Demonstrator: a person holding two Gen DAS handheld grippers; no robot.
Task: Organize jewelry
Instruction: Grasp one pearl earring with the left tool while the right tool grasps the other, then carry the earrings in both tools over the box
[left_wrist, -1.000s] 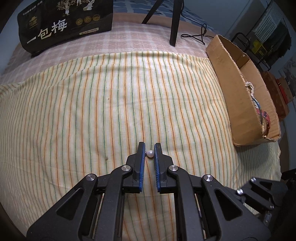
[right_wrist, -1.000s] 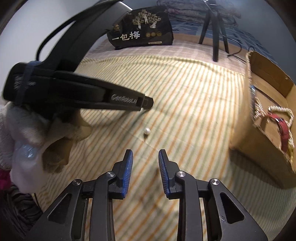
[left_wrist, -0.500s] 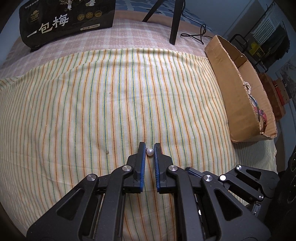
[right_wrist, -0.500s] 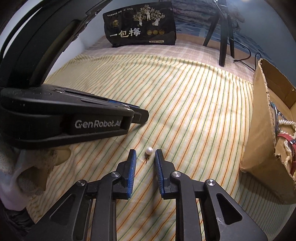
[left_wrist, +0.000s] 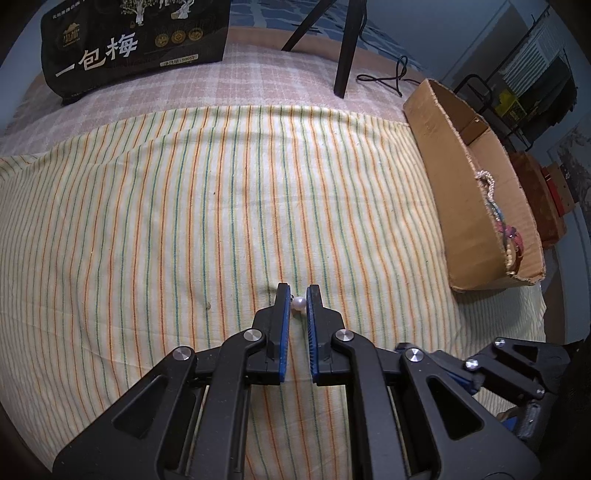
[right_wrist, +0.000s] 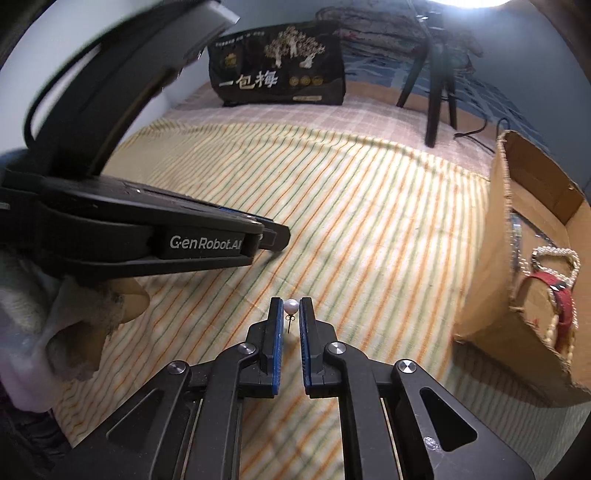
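1. The right gripper (right_wrist: 290, 301) has just been closing. A second ago its jaws stood wide with the right pearl (right_wrist: 291, 305) lying on the cloth ahead of them. Now the blue pads press on that pearl from both sides, and its thin post points back between them.
2. The left gripper (left_wrist: 298, 288) is unchanged: jaws nearly shut, pinching the left pearl (left_wrist: 298, 303) at the fingertips, just over the cloth (left_wrist: 184, 221).
3. In the right view the left gripper reaches in from the left, with its tip a little farther off than the right pearl. The pearl it carries is hidden there.
4. So each gripper now appears to hold one pearl, likely a pair. The picking-up step looks done for both, though the right grip is fresh and sits at the very tips.
5. The box (left_wrist: 461, 206) stands on the right edge of the cloth, well apart from both grippers. A bead strand (right_wrist: 554, 254) and a red strap (right_wrist: 561, 299) already hang over its wall.
6. Next comes a lift and a carry right to the box. A round pearl could squirt from the pads, so a slow, steady move seems wise.
7. Far back stand a black bag (left_wrist: 136, 40) and a tripod (left_wrist: 347, 44), both clear of that path.
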